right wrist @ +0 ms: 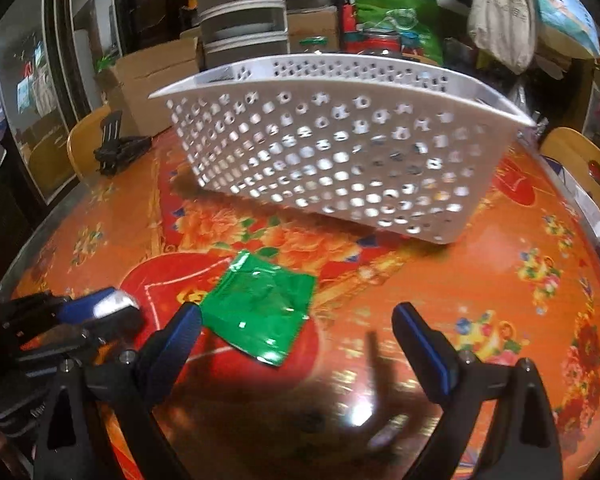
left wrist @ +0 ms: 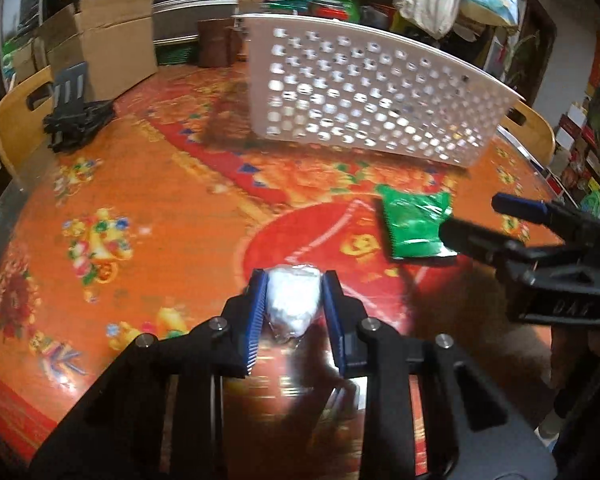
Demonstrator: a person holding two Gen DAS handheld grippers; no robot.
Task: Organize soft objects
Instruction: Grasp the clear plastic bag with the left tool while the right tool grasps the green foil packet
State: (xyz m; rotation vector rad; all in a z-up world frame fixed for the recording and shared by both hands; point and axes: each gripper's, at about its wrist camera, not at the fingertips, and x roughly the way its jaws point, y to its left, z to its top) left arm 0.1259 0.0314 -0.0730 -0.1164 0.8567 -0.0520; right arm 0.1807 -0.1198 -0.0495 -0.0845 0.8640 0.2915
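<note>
My left gripper (left wrist: 294, 280) is shut on a white soft packet (left wrist: 292, 300) and holds it above the table. It also shows at the left of the right wrist view (right wrist: 112, 304). A green foil packet (left wrist: 416, 222) lies flat on the table; in the right wrist view the packet (right wrist: 260, 314) lies just ahead of my right gripper's left finger. My right gripper (right wrist: 296, 320) is open and empty above the table; it shows at the right of the left wrist view (left wrist: 476, 220). A white perforated basket (left wrist: 364, 100) (right wrist: 340, 152) stands beyond.
The round table has an orange and red floral cover (left wrist: 140, 200). A black folded stand (left wrist: 76, 116) lies at the far left. Wooden chair backs (right wrist: 588, 168) stand at the table's edges. Cardboard boxes (left wrist: 108, 36) and bags crowd the back.
</note>
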